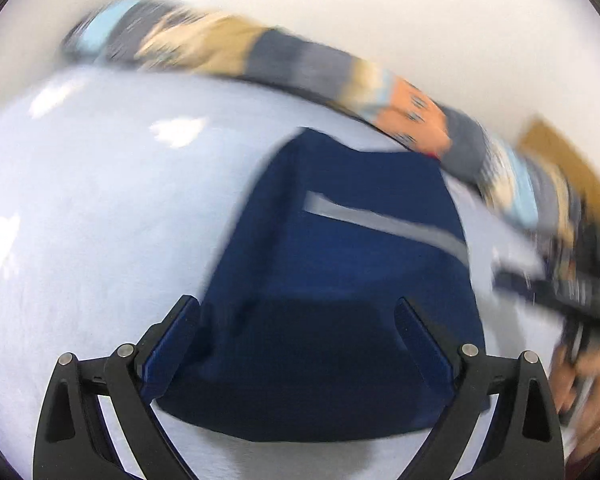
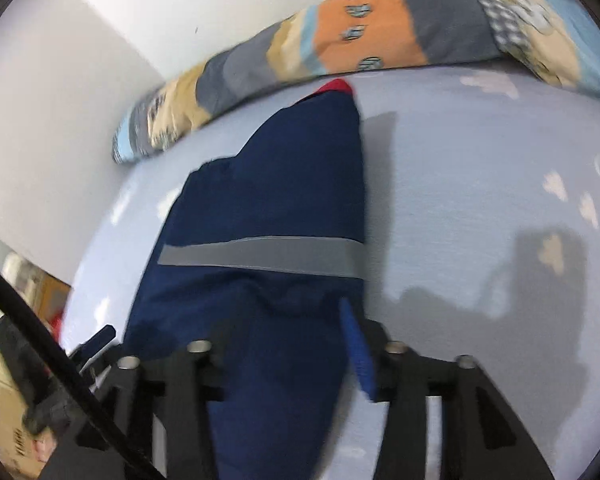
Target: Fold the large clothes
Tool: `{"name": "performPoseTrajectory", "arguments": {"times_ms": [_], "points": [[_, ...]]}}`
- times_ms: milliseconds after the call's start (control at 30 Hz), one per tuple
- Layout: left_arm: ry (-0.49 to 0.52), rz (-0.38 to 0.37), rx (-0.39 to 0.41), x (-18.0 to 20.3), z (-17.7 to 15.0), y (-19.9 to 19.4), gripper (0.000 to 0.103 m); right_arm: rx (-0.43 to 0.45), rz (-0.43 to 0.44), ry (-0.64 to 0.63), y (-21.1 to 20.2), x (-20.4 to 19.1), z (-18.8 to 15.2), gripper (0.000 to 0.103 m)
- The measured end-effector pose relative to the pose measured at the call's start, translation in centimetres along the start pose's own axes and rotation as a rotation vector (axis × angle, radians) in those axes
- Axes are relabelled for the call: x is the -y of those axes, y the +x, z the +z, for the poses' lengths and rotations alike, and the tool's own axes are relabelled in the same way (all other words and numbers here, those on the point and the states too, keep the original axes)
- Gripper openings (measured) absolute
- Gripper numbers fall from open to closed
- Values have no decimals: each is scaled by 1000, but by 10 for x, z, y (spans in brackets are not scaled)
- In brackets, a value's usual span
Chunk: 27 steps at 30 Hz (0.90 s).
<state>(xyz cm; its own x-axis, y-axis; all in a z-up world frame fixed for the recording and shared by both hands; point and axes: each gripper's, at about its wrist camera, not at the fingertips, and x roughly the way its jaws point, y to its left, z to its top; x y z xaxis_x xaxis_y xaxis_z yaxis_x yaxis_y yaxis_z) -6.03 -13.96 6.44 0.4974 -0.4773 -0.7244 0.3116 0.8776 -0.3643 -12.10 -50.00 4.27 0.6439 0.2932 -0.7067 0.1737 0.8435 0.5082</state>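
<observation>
- Left wrist view: the left gripper (image 1: 298, 312) hangs over a folded navy-blue fabric garment with a grey reflective strip (image 1: 340, 264), which lies on a pale blue bed sheet printed with white clouds (image 1: 100, 220).
- Its jaws stand wide apart, one black finger with a blue pad on each side of the garment's near end; the pads do not press on the cloth.
- A long patchwork quilt roll in grey, beige, orange and light blue (image 1: 260, 56) runs along the far edge of the bed against a white wall (image 1: 380, 0).
- At the right edge, blurred, the right gripper (image 1: 580, 304) and a person's hand (image 1: 592, 384) show beside the garment.
- Right wrist view: the garment (image 2: 268, 216) stretches away from the camera toward the quilt roll (image 2: 364, 28), a bit of red cloth (image 2: 336, 85) showing at its far tip.
- The right gripper (image 2: 284, 344) has its jaws partly open, with the garment's near end draped between and over them; the left finger is hidden by cloth, so whether the pads grip it I cannot tell.
- The gripper's shadow falls on the sheet (image 2: 480, 180) to the right.
</observation>
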Motion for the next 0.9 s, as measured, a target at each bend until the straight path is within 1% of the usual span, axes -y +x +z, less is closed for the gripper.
{"name": "performPoseTrajectory", "arguments": {"times_ms": [33, 67, 100, 133, 200, 233, 300, 333, 433, 467, 533, 600, 667, 733, 767, 800, 833, 867, 900], "points": [[-66, -23, -26, -15, 2, 6, 97, -11, 26, 24, 1, 6, -3, 55], [-125, -41, -58, -28, 1, 13, 97, -35, 73, 68, 3, 17, -7, 55], [-158, -51, -79, -35, 0, 19, 97, -59, 104, 105, 8, 26, -12, 55], [-192, -63, -103, -44, -2, 27, 97, -75, 114, 121, 12, 31, -16, 55], [-218, -65, -126, -50, -7, 37, 97, -94, 132, 128, 19, 37, -23, 55], [-211, -60, -129, -49, -9, 39, 97, -105, 142, 129, 24, 39, -25, 55], [-189, -49, -127, -46, -9, 42, 97, -117, 156, 136, 33, 38, -31, 59], [-174, -51, -128, -42, -9, 44, 97, -116, 177, 143, 37, 38, -32, 61], [-151, -45, -137, -34, -10, 49, 98, -110, 234, 155, 47, 38, -31, 63], [-141, -33, -137, -32, -10, 51, 98, -112, 263, 163, 54, 37, -30, 69], [-130, -19, -134, -29, -14, 52, 99, -107, 281, 158, 56, 34, -34, 76], [-123, -12, -132, -27, -14, 55, 102, -104, 277, 112, 66, 22, -31, 79], [-96, 12, -126, -20, -15, 59, 102, -104, 261, 74, 77, 6, -26, 84], [-60, 33, -102, -11, -16, 61, 101, -118, 194, -23, 83, -16, -23, 84], [-47, 28, -99, -5, -16, 62, 99, -116, 165, -70, 83, -25, -23, 82], [-14, 20, -97, 3, -15, 60, 86, -110, 124, -125, 82, -35, -25, 78], [16, 15, -97, 12, -15, 59, 81, -104, 81, -178, 78, -43, -27, 66], [50, 33, -92, 21, -15, 57, 81, -85, 69, -209, 70, -48, -29, 53], [95, 48, -85, 32, -16, 53, 81, -65, 77, -215, 60, -50, -30, 49]]}}
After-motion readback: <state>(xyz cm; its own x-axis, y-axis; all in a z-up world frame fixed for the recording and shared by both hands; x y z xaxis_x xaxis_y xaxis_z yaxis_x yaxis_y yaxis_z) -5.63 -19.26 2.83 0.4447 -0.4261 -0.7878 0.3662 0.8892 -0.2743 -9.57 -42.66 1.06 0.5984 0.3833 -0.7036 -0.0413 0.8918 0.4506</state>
